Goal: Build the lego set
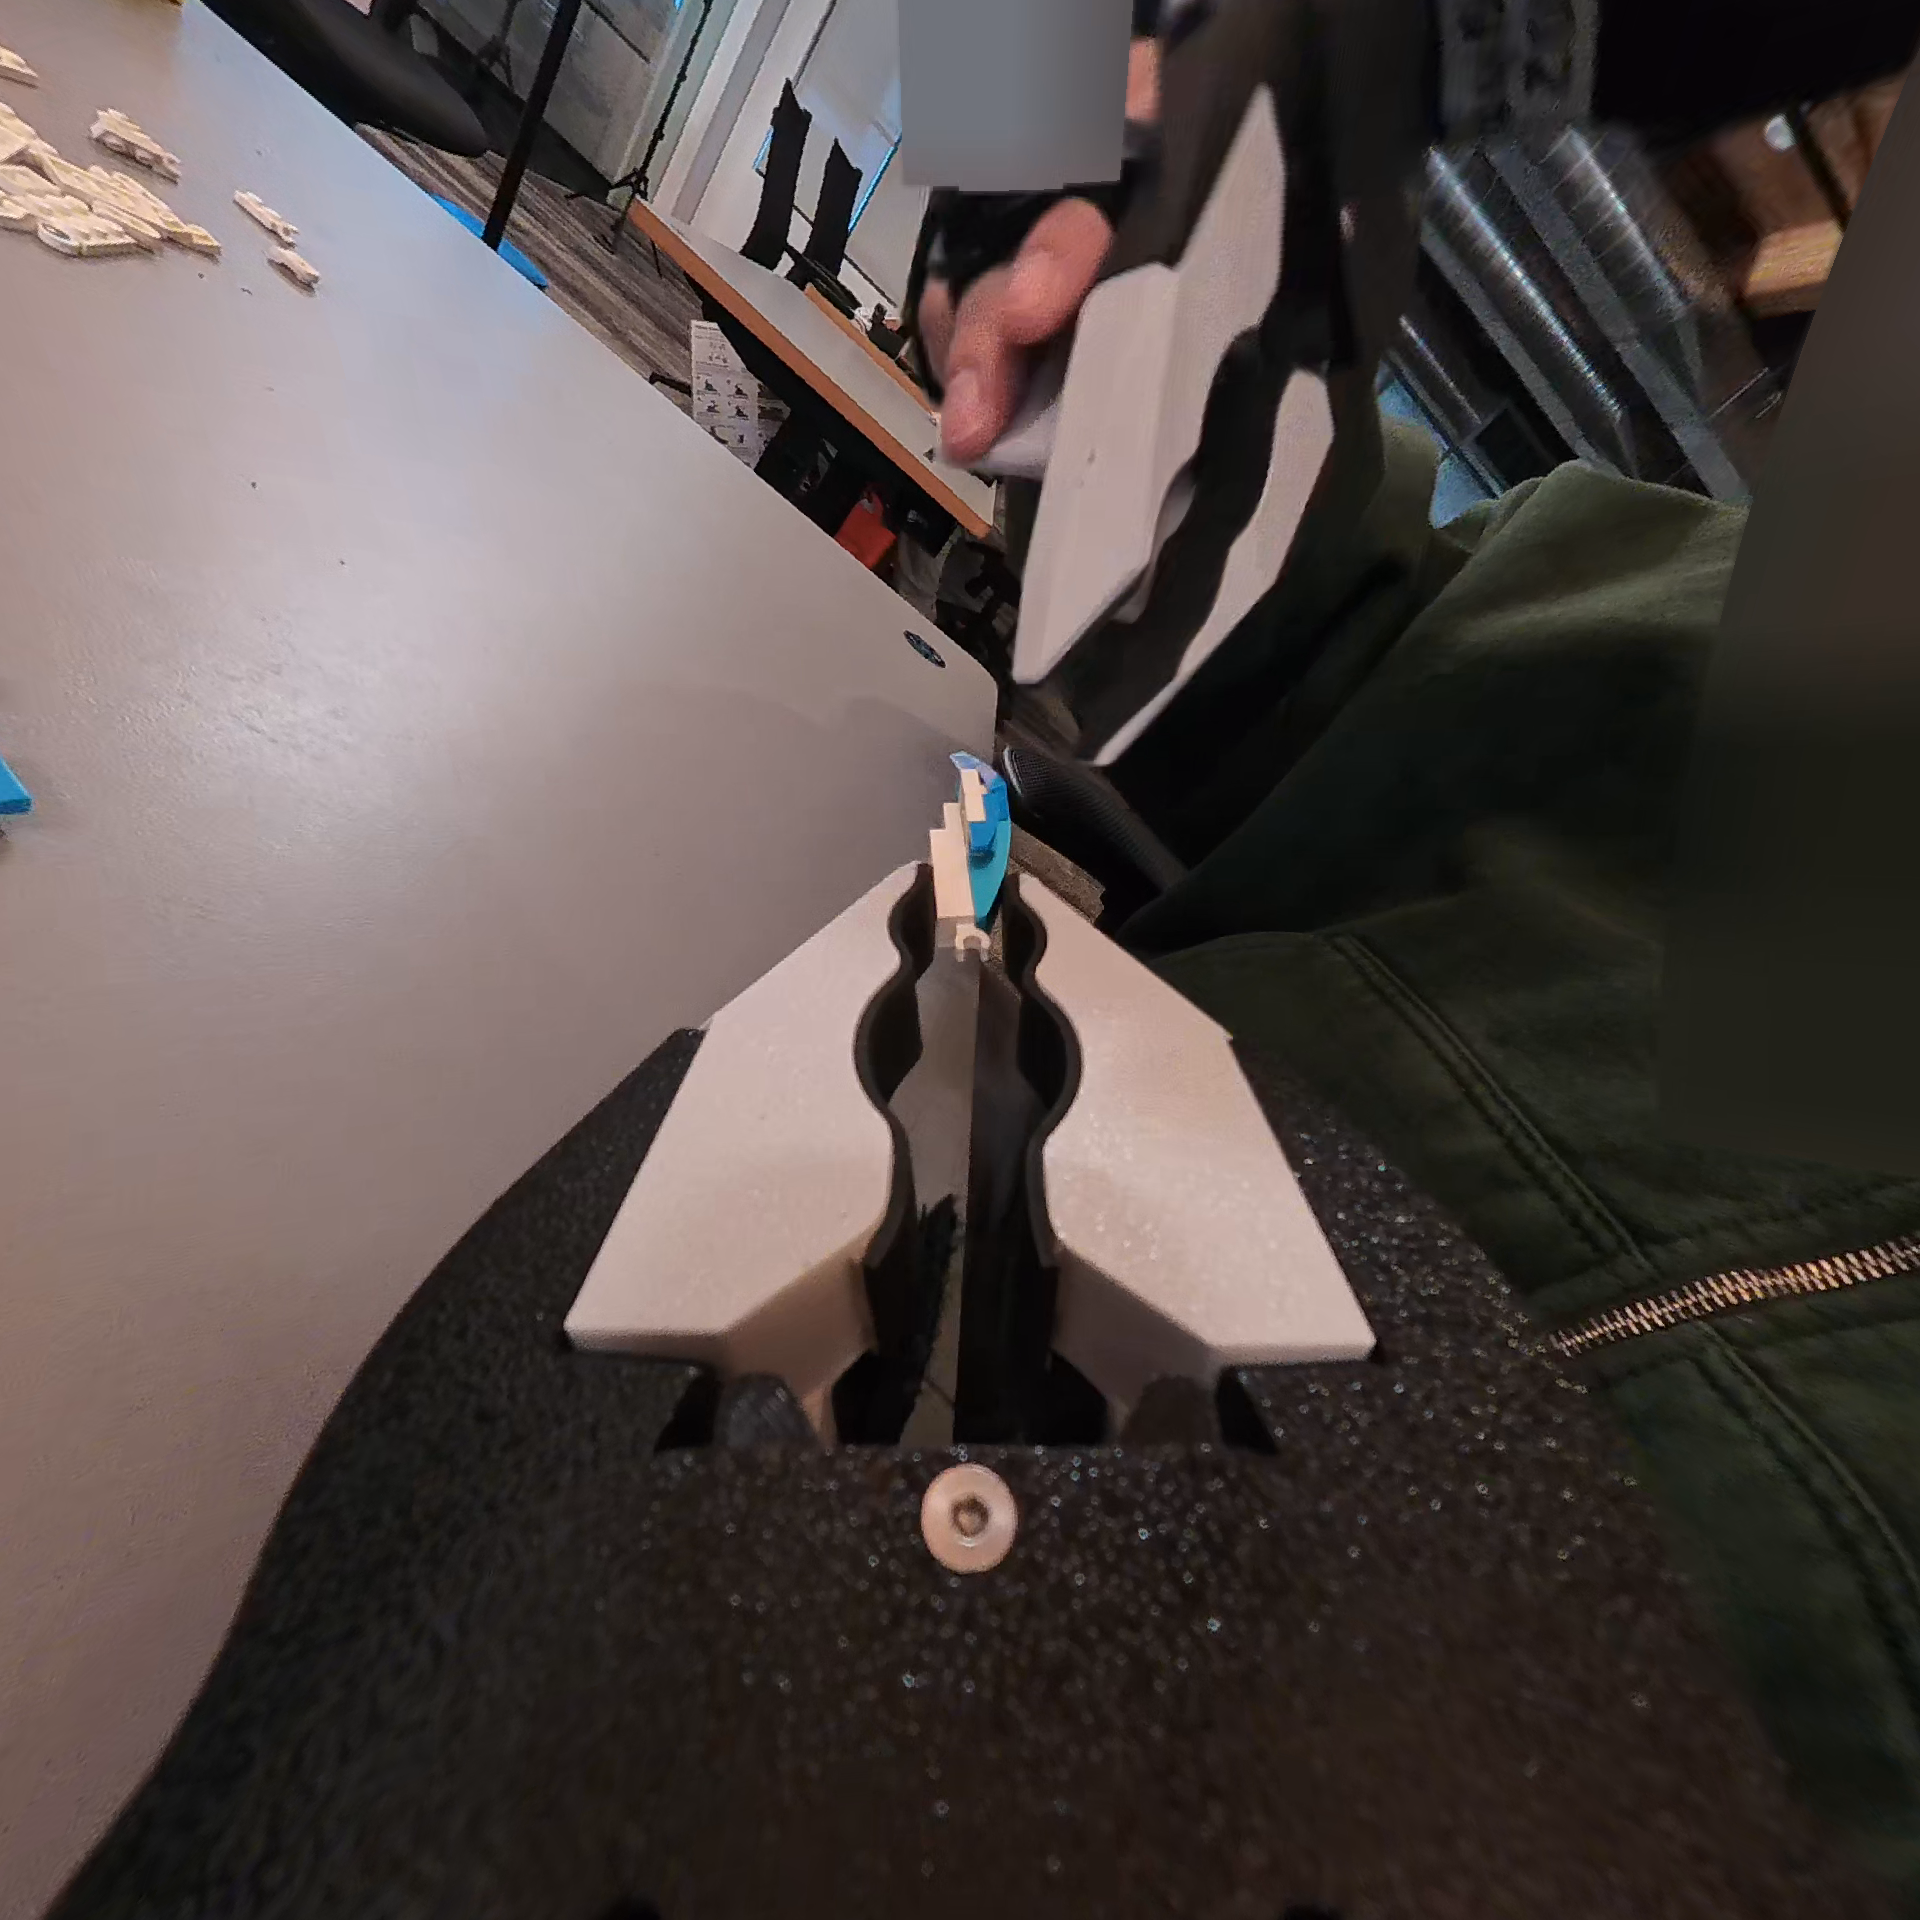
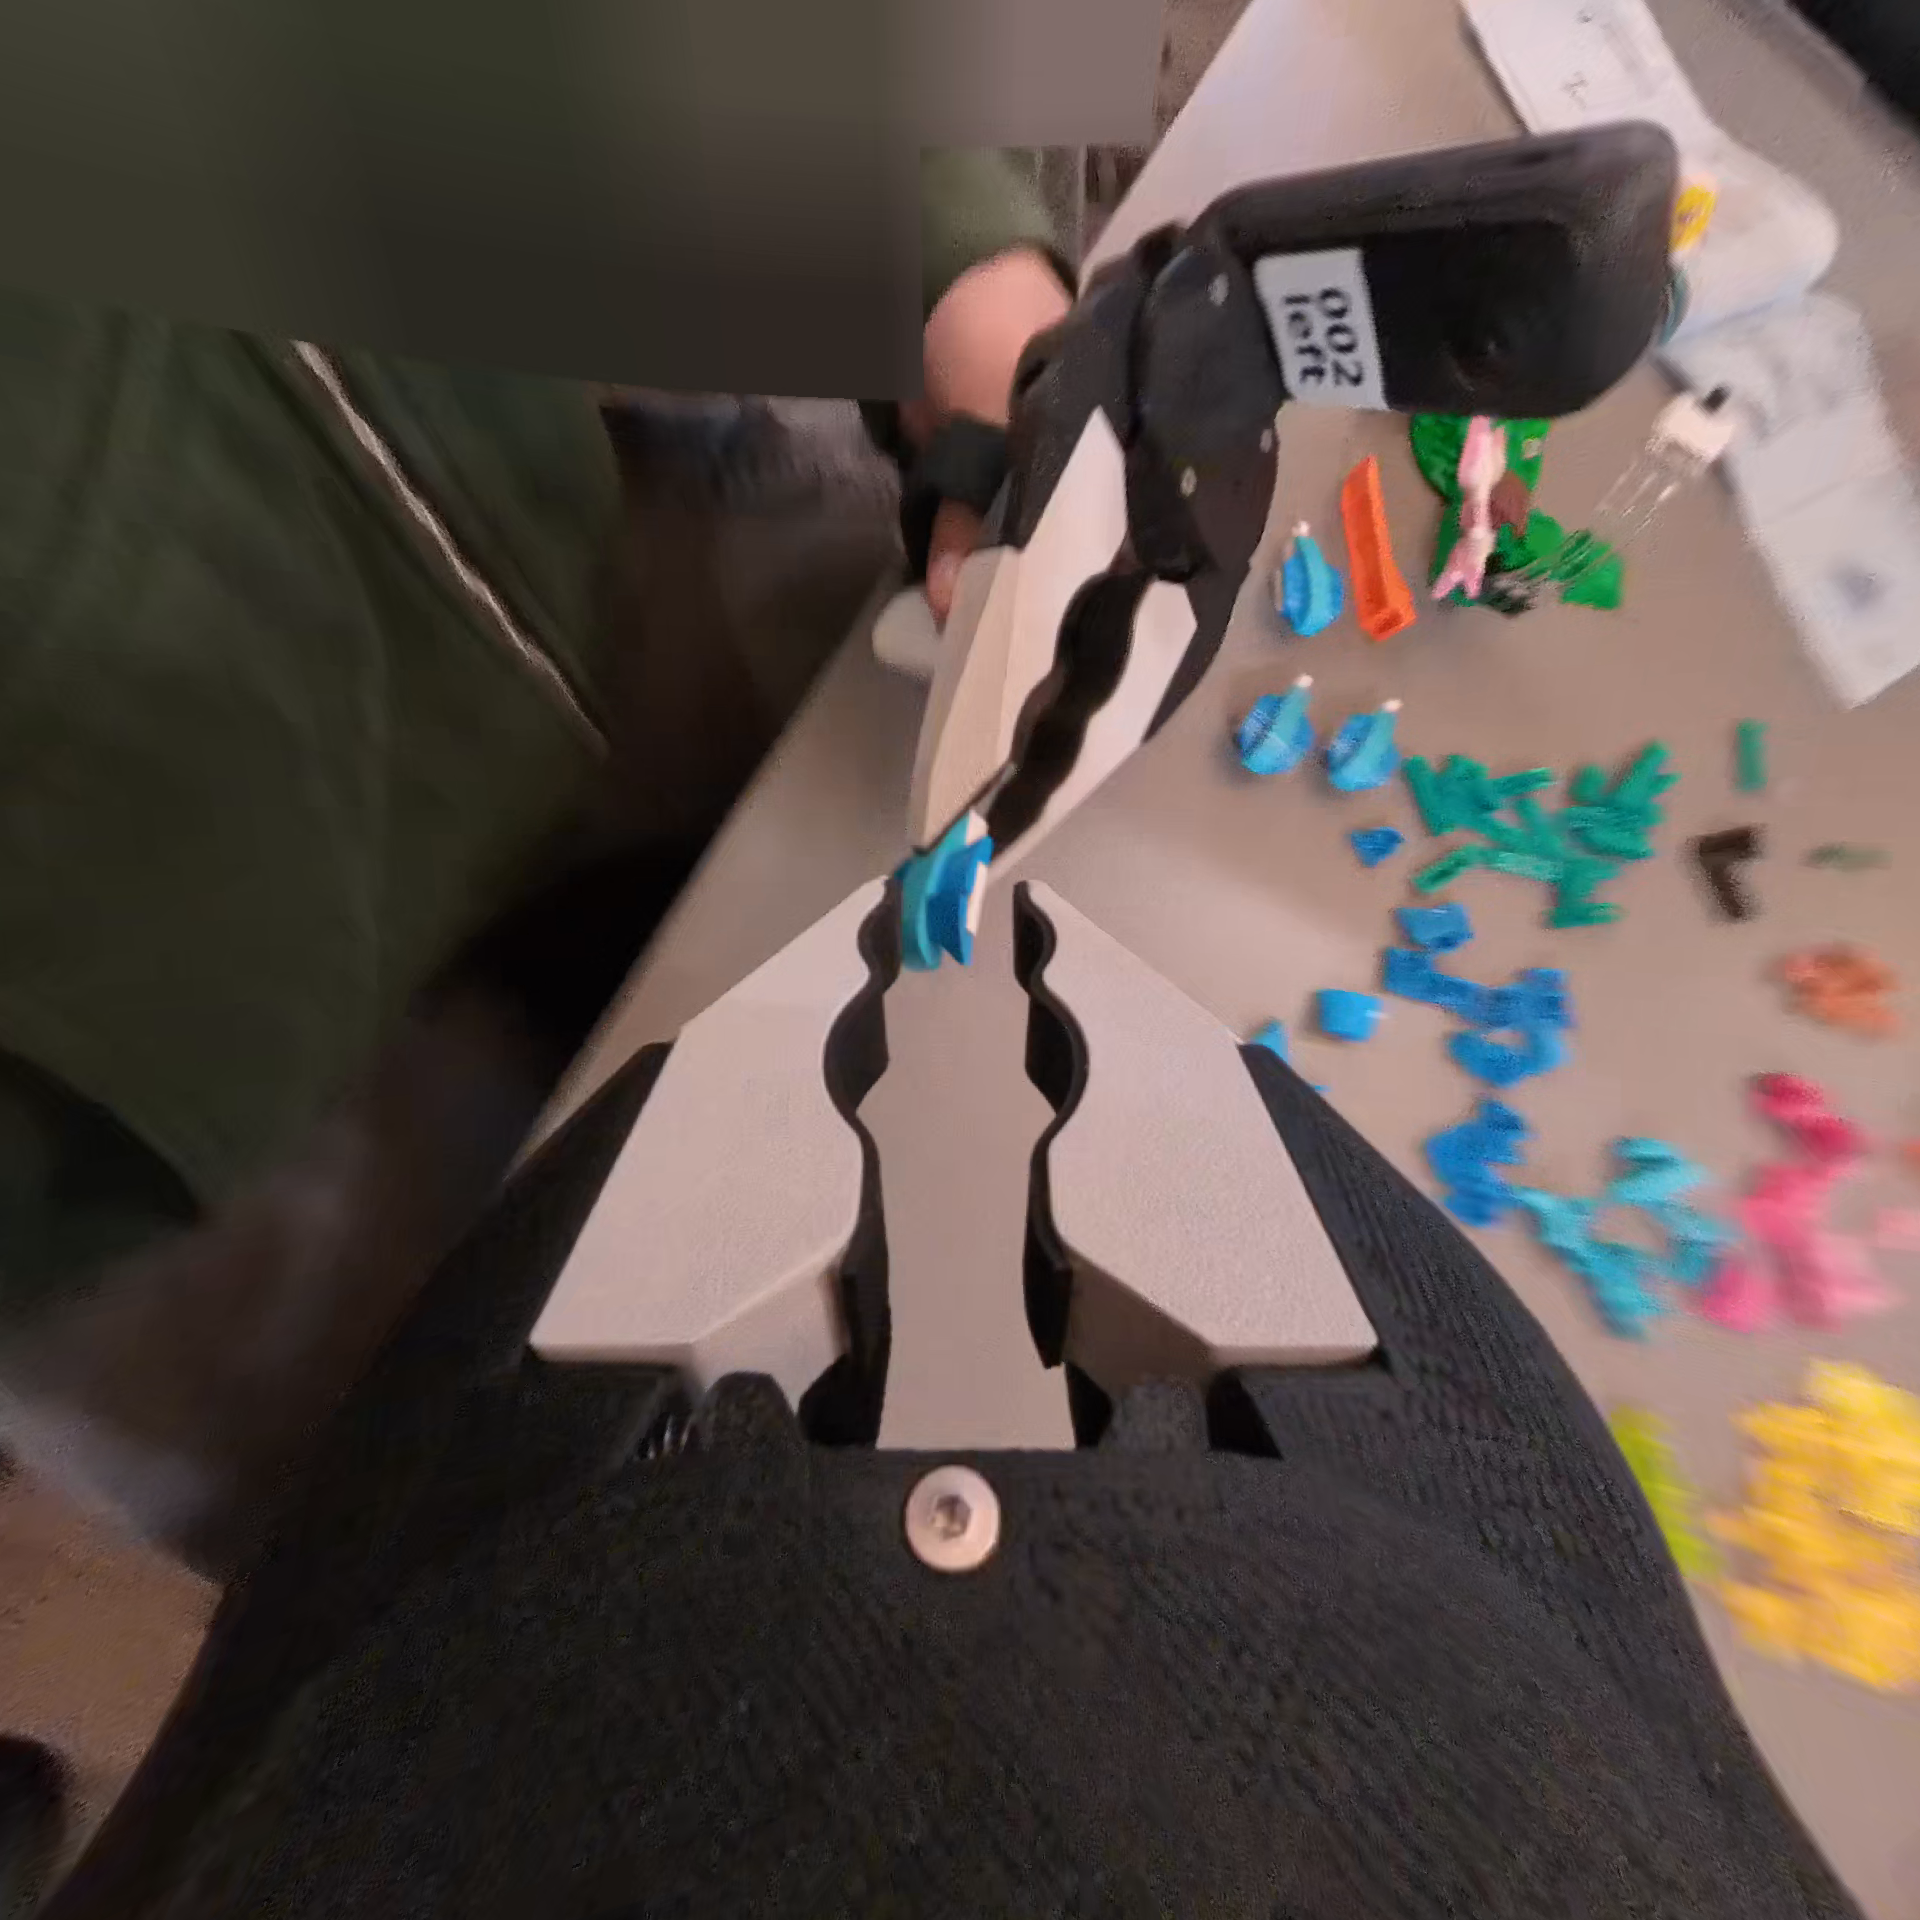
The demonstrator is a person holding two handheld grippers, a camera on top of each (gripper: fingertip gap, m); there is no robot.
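Left gripper pinches a blue-and-white lego assembly at centre frame beyond the table edge, right gripper parted and empty; any slip drops it floorward.

Yellow bricks and pink bricks motion-blurred; blue piece cut off at edge.
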